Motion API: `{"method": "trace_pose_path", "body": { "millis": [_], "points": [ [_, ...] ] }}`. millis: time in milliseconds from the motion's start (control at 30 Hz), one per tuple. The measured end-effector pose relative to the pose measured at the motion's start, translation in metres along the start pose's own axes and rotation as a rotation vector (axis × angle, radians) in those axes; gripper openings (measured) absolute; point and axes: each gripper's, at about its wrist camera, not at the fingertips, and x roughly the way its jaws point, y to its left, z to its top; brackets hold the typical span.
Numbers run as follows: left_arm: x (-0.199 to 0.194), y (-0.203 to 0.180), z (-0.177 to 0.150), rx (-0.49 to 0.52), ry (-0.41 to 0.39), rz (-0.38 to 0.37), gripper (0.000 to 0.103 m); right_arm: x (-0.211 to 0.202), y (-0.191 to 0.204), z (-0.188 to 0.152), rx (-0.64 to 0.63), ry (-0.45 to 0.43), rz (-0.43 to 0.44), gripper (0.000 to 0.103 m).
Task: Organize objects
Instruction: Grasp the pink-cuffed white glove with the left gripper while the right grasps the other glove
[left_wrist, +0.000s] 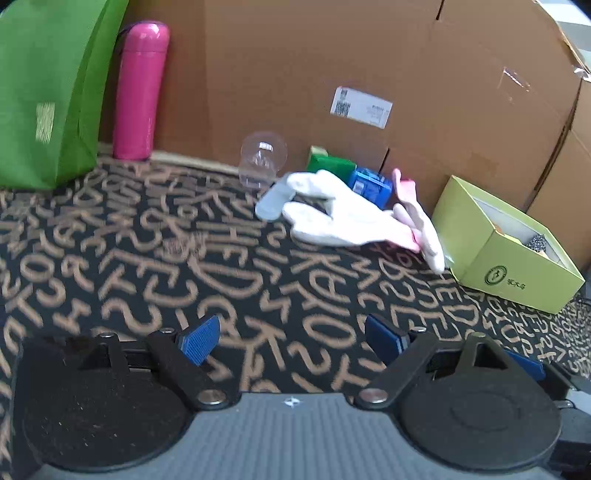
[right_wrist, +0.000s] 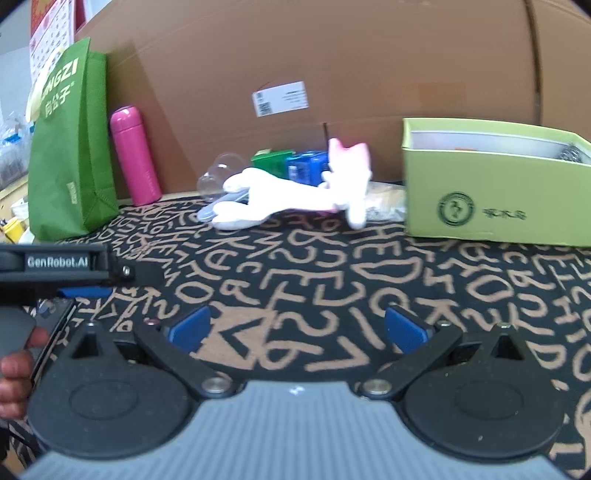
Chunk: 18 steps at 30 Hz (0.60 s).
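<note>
A white and pink plush toy (left_wrist: 347, 214) lies on the patterned cloth near the cardboard wall; it also shows in the right wrist view (right_wrist: 291, 195). Behind it sit a small green box (left_wrist: 327, 162), a blue box (left_wrist: 371, 184) and a clear plastic cup (left_wrist: 262, 158) on its side. An open yellow-green box (left_wrist: 517, 273) stands to the right, also in the right wrist view (right_wrist: 491, 192). My left gripper (left_wrist: 291, 336) is open and empty, well short of the toy. My right gripper (right_wrist: 297, 326) is open and empty too.
A pink bottle (left_wrist: 138, 92) and a green bag (left_wrist: 40, 96) stand at the far left. A tall cardboard wall (left_wrist: 369, 55) closes the back. The left gripper's body (right_wrist: 55, 262) and a hand show at the left of the right wrist view.
</note>
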Motion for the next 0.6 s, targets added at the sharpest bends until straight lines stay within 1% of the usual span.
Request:
{"method": "trace_pose_path", "body": {
  "millis": [100,167,233,300,367,433,500,600],
  "points": [
    [0.009,0.000,0.015,0.047,-0.009,0.015,0.089,0.010,0.007,0.007,-0.039,-0.006,0.000,0.103],
    [0.017,0.000,0.027,0.075,-0.020,-0.002,0.089,0.018,0.011,0.015,-0.069,-0.015,-0.001,0.103],
    [0.027,-0.001,0.038,0.102,-0.028,-0.001,0.089,0.028,0.016,0.026,-0.108,-0.039,0.001,0.103],
    [0.039,-0.001,0.049,0.126,-0.025,0.016,0.089,0.040,0.022,0.037,-0.171,-0.061,0.000,0.103],
    [0.047,-0.001,0.057,0.137,-0.018,0.023,0.089,0.055,0.025,0.047,-0.231,-0.079,-0.021,0.103],
    [0.052,0.000,0.062,0.138,-0.017,0.017,0.089,0.073,0.022,0.056,-0.263,-0.069,-0.049,0.103],
    [0.056,0.001,0.065,0.141,-0.014,0.007,0.089,0.093,0.015,0.065,-0.265,-0.041,-0.085,0.102],
    [0.069,0.000,0.070,0.143,0.015,-0.004,0.089,0.114,0.005,0.073,-0.262,-0.020,-0.127,0.096]
  ]
}}
